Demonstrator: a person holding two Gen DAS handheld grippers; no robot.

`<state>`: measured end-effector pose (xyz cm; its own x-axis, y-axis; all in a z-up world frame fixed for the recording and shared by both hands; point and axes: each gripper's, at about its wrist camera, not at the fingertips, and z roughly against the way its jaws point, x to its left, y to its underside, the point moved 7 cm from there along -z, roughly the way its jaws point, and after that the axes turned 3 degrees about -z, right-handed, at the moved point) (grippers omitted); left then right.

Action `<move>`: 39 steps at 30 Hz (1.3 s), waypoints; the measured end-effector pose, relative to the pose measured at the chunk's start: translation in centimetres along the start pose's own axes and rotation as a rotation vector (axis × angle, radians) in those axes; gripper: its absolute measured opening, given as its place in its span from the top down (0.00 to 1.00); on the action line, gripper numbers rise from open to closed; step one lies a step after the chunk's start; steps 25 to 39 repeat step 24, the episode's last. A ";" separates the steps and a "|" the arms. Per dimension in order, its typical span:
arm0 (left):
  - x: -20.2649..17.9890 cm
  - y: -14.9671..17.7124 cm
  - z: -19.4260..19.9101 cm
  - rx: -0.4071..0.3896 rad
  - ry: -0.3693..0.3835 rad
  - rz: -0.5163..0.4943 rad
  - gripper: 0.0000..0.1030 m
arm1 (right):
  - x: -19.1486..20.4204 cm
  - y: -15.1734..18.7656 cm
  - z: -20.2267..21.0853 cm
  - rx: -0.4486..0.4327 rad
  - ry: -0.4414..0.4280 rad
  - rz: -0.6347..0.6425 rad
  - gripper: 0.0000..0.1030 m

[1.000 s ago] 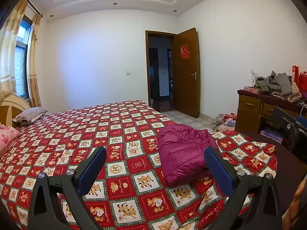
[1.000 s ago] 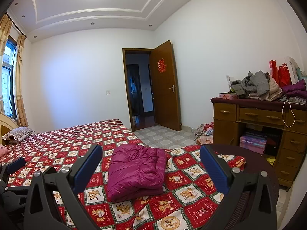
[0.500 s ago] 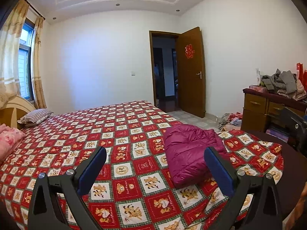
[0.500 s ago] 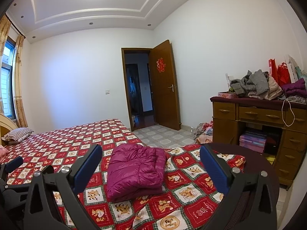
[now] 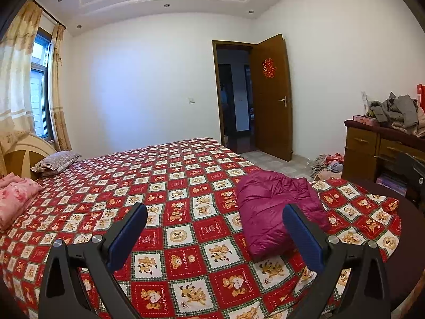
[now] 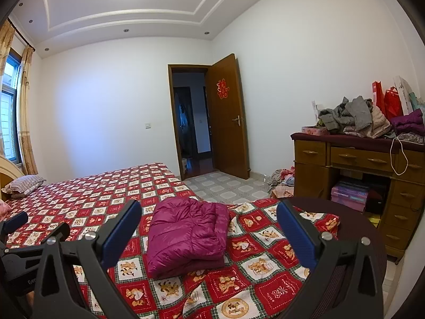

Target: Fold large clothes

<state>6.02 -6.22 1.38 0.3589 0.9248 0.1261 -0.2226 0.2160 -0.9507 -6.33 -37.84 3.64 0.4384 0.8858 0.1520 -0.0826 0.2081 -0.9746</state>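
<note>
A magenta puffy jacket [image 5: 276, 212] lies folded in a compact bundle on the red bear-print bedspread [image 5: 172, 186], near the bed's foot corner. It also shows in the right wrist view [image 6: 186, 234]. My left gripper [image 5: 213, 231] is open and empty, held above the bed to the left of the jacket. My right gripper [image 6: 208, 231] is open and empty, held back from the jacket, which sits between its fingers in view. The left gripper shows at the left edge of the right wrist view [image 6: 16, 223].
A wooden dresser [image 6: 358, 164] piled with clothes [image 6: 356, 117] stands at the right. More clothes lie on the floor [image 6: 284, 180] beside it. A pink folded item [image 5: 16, 199] and a striped pillow [image 5: 57, 159] lie at the headboard. An open door [image 6: 225, 117] is behind.
The left gripper's view has swung, so the jacket sits further right and lower in it. The right gripper has barely moved. Both stay open; the jacket has not moved.
</note>
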 end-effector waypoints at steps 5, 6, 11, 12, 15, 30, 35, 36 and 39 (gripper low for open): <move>0.1 -0.1 -0.1 -0.010 -0.018 -0.003 0.01 | -0.1 0.0 -0.1 0.001 0.000 0.000 0.00; 0.3 -0.1 -0.1 -0.013 -0.021 -0.003 0.01 | -0.1 0.0 -0.1 0.000 0.001 0.000 0.00; 1.4 -0.3 -0.6 -0.017 -0.048 0.012 0.01 | 0.0 0.0 -0.1 0.002 0.001 0.001 0.00; 1.8 -0.3 -0.7 -0.015 -0.035 0.027 0.01 | -0.1 0.0 -0.1 0.002 0.001 0.001 0.00; 2.3 -0.3 -0.8 -0.018 -0.010 0.050 0.01 | 0.0 0.3 -0.2 0.012 0.005 0.000 0.00; 1.7 -0.4 -0.6 -0.018 0.010 0.033 0.01 | -0.1 0.5 -0.2 0.017 0.008 -0.002 0.00; 1.7 -0.4 -0.6 -0.018 0.010 0.033 0.01 | -0.1 0.5 -0.2 0.017 0.008 -0.002 0.00; 1.7 -0.4 -0.6 -0.018 0.010 0.033 0.01 | -0.1 0.5 -0.2 0.017 0.008 -0.002 0.00; 1.7 -0.4 -0.6 -0.018 0.010 0.033 0.01 | -0.1 0.5 -0.2 0.017 0.008 -0.002 0.00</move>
